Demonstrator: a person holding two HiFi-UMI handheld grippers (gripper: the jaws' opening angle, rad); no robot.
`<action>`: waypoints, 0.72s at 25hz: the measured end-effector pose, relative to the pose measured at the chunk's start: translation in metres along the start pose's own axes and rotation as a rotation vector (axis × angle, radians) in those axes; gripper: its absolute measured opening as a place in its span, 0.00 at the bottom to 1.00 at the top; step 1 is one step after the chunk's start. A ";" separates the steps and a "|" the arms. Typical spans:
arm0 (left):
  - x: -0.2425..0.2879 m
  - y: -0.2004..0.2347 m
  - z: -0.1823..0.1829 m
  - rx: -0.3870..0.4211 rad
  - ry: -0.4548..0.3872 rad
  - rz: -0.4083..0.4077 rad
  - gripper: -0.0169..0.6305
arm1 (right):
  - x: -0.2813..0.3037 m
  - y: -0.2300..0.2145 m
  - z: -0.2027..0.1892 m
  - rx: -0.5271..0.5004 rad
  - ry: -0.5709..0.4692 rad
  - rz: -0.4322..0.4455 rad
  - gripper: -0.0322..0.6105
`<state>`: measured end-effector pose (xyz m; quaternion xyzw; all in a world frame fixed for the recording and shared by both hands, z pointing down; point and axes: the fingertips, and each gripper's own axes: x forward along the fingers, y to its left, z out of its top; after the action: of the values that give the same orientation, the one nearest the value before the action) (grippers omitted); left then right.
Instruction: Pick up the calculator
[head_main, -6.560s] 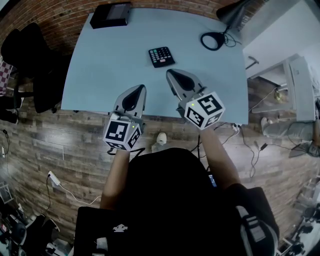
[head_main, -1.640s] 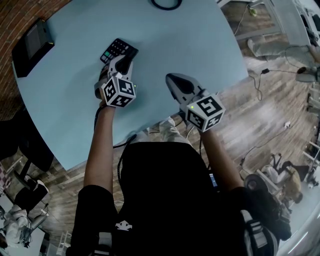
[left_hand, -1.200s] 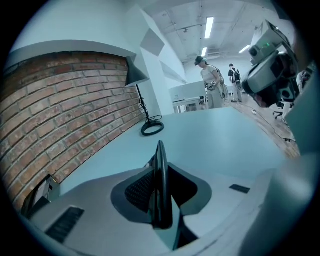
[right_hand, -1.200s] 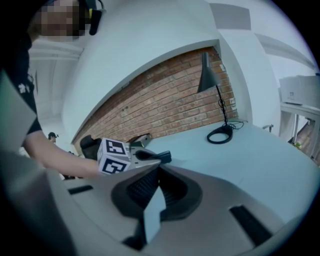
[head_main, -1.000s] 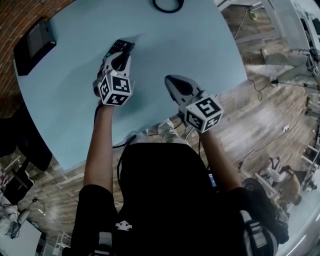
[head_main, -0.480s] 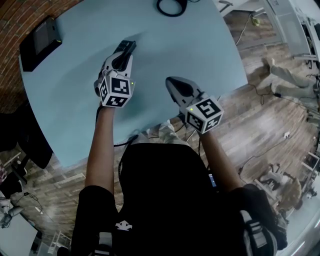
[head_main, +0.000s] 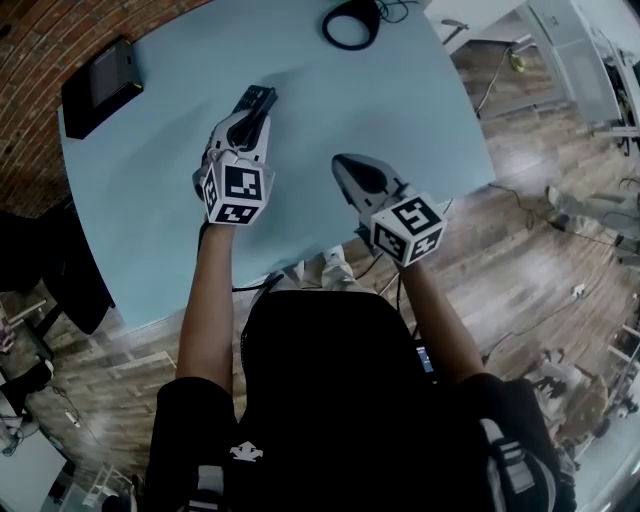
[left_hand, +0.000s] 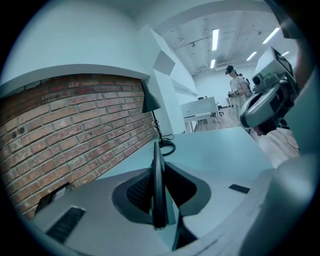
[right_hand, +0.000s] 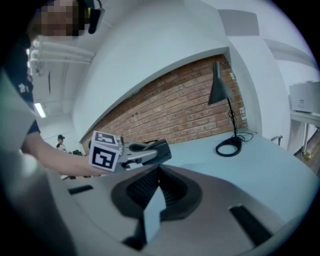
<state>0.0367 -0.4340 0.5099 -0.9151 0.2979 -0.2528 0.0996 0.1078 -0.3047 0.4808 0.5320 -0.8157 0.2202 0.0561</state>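
Left tool (head_main: 247, 122) clamps the calculator (head_main: 259, 97) edge-on above the surface (head_main: 400, 110); grip firmly, lift steadily. Right tool (head_main: 352, 170), three o'clock of it, closed, empty.

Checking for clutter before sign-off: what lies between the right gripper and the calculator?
Only bare blue table, as the head view shows. The calculator is clamped edge-on in the left gripper; the right gripper holds nothing.
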 end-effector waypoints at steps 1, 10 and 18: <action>-0.003 0.001 0.003 -0.005 -0.003 0.005 0.13 | 0.000 0.001 0.003 -0.005 -0.006 0.006 0.06; -0.037 0.010 0.032 -0.065 -0.052 0.084 0.13 | 0.000 0.012 0.033 -0.060 -0.064 0.071 0.06; -0.078 0.017 0.058 -0.098 -0.088 0.167 0.13 | -0.003 0.021 0.053 -0.100 -0.104 0.121 0.06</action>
<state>0.0046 -0.3997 0.4231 -0.9011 0.3803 -0.1885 0.0883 0.0979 -0.3169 0.4260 0.4891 -0.8581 0.1544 0.0268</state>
